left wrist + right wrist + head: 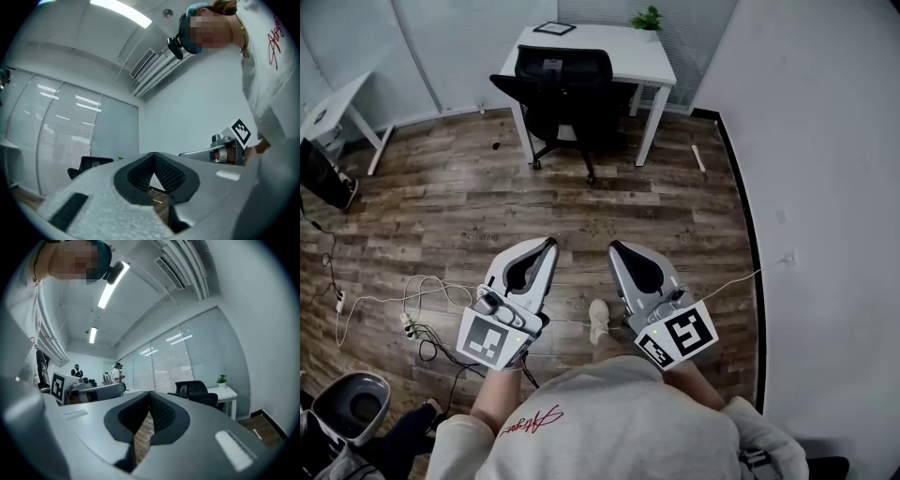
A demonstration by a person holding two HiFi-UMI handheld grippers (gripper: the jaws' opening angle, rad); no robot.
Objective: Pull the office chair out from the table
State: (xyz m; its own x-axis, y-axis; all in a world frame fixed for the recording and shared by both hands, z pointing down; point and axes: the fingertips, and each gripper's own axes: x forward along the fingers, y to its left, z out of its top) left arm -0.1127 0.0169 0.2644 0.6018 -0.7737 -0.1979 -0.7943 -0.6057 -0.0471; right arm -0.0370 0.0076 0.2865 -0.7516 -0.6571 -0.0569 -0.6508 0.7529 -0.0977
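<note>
Fingers [171, 174] pressed together on both grippers, nothing btwn them.
Left gripper [551, 245] and right gripper [614, 247] sit side by side over the wood floor [469, 202], pointing twd the office chair [565, 84]. Chair is well ahead, seemingly tucked under the white table [642, 58], w/ a small plant [648, 18] on top.

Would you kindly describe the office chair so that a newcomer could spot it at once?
In the room's far corner a white table stands against the glass wall. The office chair is pushed in at its near side, backrest towards the camera. It alone there is black, with armrests and a wheeled base; the potted plant and flat dark-framed panel sit on the tabletop.
</note>
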